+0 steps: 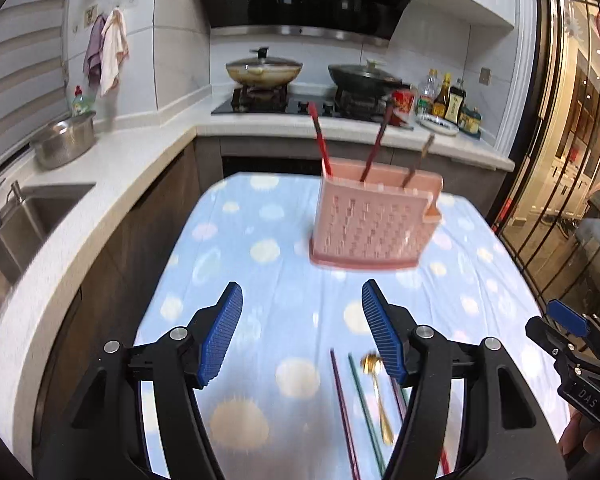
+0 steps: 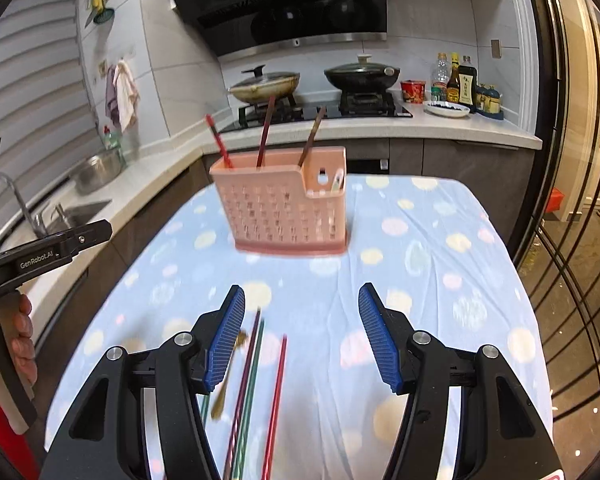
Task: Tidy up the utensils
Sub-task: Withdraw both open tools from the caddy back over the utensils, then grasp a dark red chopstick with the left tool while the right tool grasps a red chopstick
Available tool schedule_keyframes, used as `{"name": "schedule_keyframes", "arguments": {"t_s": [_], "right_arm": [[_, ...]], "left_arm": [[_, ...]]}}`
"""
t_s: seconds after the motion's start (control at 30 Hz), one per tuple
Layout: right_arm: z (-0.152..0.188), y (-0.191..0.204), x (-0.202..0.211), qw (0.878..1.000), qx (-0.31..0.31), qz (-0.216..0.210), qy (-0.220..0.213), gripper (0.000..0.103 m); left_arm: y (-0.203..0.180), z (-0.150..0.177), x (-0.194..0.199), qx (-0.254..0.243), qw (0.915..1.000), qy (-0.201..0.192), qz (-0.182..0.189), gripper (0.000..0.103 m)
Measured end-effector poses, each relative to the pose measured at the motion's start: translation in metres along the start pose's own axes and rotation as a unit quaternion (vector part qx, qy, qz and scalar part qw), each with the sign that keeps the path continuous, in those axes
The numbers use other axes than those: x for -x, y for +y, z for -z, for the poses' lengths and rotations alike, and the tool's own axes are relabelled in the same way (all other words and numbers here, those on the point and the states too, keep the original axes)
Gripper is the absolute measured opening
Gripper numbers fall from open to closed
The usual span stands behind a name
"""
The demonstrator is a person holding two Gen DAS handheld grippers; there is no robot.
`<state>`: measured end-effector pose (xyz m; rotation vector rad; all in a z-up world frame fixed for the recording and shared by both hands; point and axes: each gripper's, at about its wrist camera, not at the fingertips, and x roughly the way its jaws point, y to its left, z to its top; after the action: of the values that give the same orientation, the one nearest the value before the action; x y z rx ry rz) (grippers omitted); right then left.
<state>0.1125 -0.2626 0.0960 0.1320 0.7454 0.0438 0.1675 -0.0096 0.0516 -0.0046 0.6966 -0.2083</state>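
Observation:
A pink perforated utensil holder (image 1: 370,222) (image 2: 284,210) stands upright toward the far end of the table, with three chopsticks (image 1: 374,148) (image 2: 265,132) sticking out of it. Loose chopsticks (image 1: 342,408) (image 2: 256,384) and a gold spoon (image 1: 378,394) (image 2: 230,372) lie on the near cloth. My left gripper (image 1: 302,334) hovers open above the cloth, with the utensils just inside its right finger and nothing between the pads. My right gripper (image 2: 302,336) is open too, the loose chopsticks lying below its left finger. Each gripper shows at the edge of the other's view.
The table wears a light blue spotted cloth (image 1: 268,248) (image 2: 412,248). An L-shaped counter holds a sink (image 1: 32,216), a steel pot (image 1: 64,142), a hob with two lidded woks (image 1: 264,70) (image 2: 362,72) and sauce bottles (image 2: 460,80). Glass doors (image 1: 572,200) stand at the right.

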Motion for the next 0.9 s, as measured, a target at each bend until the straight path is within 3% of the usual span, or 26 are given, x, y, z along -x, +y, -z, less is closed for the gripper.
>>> {"name": "schedule_keyframes", "arguments": {"t_s": [0.27,0.5,0.9], "right_arm": [[0.082,0.010,0.026,0.999,0.004,0.008,0.040,0.058],[0.133,0.011,0.036,0.997,-0.011,0.001,0.076,0.058],[0.180,0.023,0.027,0.993,-0.005,-0.011,0.120,0.051]], "left_arm": [[-0.003,0.082,0.009,-0.008,0.9981,0.061,-0.002,0.059],[-0.012,0.142,0.017,-0.015,0.9948,0.101,0.002,0.059],[-0.033,0.189,0.028,-0.043,0.9911,0.122,0.030,0.059]]}}
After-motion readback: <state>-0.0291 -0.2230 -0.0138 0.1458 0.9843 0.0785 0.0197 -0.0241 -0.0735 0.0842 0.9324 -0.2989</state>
